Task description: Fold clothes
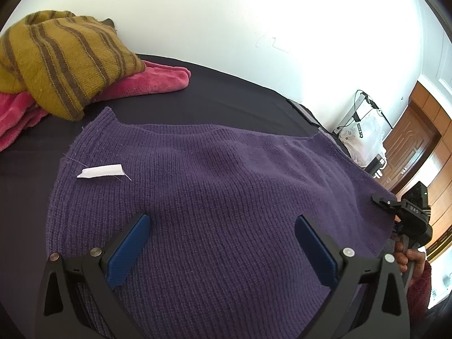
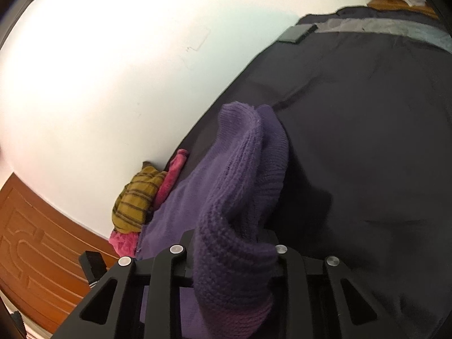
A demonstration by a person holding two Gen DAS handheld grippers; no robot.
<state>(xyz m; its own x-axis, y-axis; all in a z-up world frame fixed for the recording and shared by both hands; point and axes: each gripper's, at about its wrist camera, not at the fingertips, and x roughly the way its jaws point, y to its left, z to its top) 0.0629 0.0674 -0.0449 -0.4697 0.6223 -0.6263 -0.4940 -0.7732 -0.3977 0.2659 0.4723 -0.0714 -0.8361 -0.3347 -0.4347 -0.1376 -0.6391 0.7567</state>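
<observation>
Dark cloth (image 1: 226,104) is spread over the work surface below a white wall, and a purple ribbed knit sweater (image 1: 214,186) is laid flat on it. Just above the sweater the left gripper (image 1: 221,247) is held with blue pads wide apart and empty. A bunched fold of the sweater is clamped in the right gripper (image 2: 234,257), whose jaws are drawn narrow; beyond it, a mustard striped knit (image 1: 62,62) is heaped on a pink fleece garment (image 1: 152,80).

White wall (image 1: 226,14), wooden door (image 1: 409,147), dark sheet (image 2: 367,113)
</observation>
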